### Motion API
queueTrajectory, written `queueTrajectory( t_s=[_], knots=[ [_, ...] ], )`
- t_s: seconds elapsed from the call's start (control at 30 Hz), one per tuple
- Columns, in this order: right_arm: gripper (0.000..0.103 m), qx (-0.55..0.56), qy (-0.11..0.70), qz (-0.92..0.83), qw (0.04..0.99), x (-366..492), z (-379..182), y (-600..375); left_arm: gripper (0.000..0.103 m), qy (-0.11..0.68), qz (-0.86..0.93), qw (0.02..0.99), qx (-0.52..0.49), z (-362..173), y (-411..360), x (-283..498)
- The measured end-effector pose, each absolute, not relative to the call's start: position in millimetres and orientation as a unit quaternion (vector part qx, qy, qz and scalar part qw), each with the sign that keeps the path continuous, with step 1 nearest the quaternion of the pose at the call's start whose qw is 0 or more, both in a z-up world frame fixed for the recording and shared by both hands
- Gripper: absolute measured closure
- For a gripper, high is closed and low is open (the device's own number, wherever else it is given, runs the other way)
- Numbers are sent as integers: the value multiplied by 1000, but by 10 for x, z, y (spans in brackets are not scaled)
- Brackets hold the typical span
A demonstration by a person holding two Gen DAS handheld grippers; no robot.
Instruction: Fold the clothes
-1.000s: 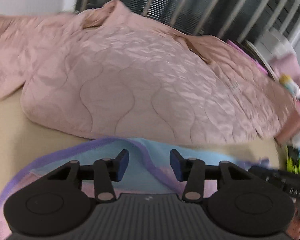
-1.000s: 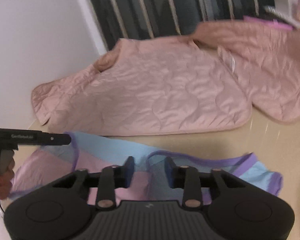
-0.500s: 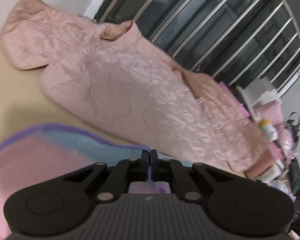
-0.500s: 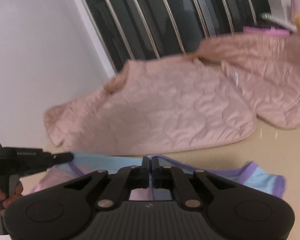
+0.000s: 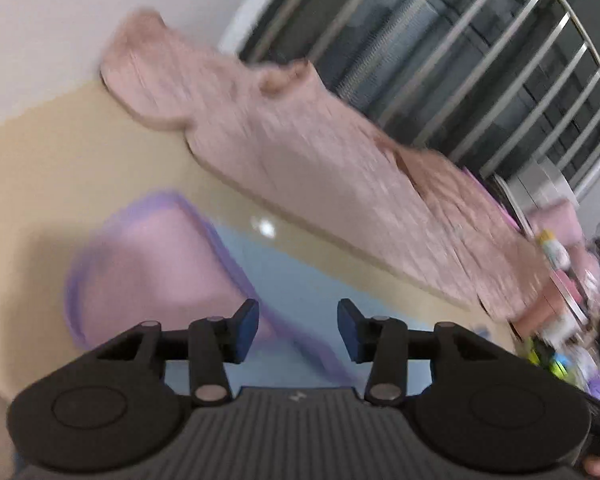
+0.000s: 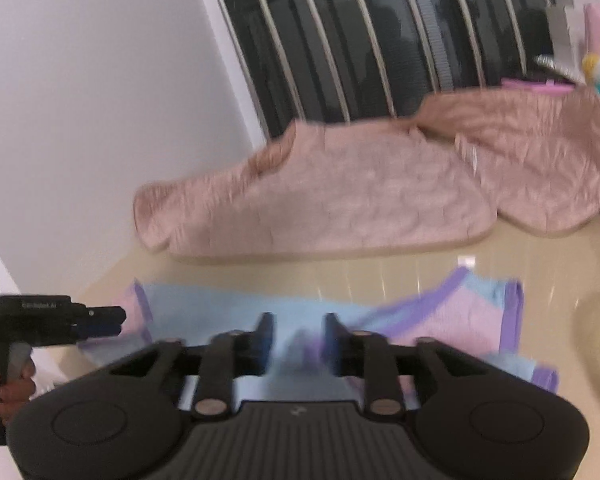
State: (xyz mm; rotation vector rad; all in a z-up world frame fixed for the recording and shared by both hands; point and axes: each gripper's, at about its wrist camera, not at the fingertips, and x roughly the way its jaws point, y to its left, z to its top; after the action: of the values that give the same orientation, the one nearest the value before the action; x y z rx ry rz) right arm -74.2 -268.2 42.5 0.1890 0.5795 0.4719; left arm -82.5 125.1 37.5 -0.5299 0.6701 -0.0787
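The left gripper (image 5: 298, 330) and right gripper (image 6: 296, 342) both hover over the pink-and-blue garment (image 6: 440, 312); on each, the jaws are opening, released, with cloth beneath the gap and not pinched. The garment lies flat on the beige table (image 5: 40, 184), its purple-trimmed edge running from 10 o'clock toward 5 o'clock in the left wrist view. Bare tabletop lies open at 9 o'clock there, and at 3 o'clock in the right wrist view. The quilted pink jacket (image 6: 340, 196) borders the garment at 12 o'clock, apart from it by a strip of table. Behind it stands a barred window (image 6: 360, 40). Motion blur obscures fabric detail. The garment's near edge is hidden by the gripper bodies. Clutter (image 5: 560, 344) at 3 o'clock is unidentifiable.
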Motion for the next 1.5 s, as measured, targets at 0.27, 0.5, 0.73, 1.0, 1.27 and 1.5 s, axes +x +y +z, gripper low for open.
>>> queueTrajectory(
  t_s=[0.27, 0.5, 0.73, 1.0, 1.27, 1.5],
  knots=[
    [66, 93, 300, 179, 932, -576, 446, -2607, 103, 370, 14, 885, -283, 204, 1643, -192],
    [66, 71, 310, 113, 941, -587, 406, -2887, 102, 315, 32, 882, -350, 54, 1883, -283],
    [67, 105, 344, 64, 931, 50, 485, -3168, 99, 311, 47, 894, -319, 132, 1783, -206],
    [102, 79, 422, 29, 903, 456, 162, -2921, 97, 312, 56, 898, -304, 96, 1757, -298],
    [102, 88, 247, -11, 965, -595, 309, -3004, 99, 311, 45, 899, -304, 72, 1728, -322],
    [101, 112, 210, -30, 971, -1287, -89, -3003, 99, 310, 41, 902, -298, 73, 1669, -375]
  ],
)
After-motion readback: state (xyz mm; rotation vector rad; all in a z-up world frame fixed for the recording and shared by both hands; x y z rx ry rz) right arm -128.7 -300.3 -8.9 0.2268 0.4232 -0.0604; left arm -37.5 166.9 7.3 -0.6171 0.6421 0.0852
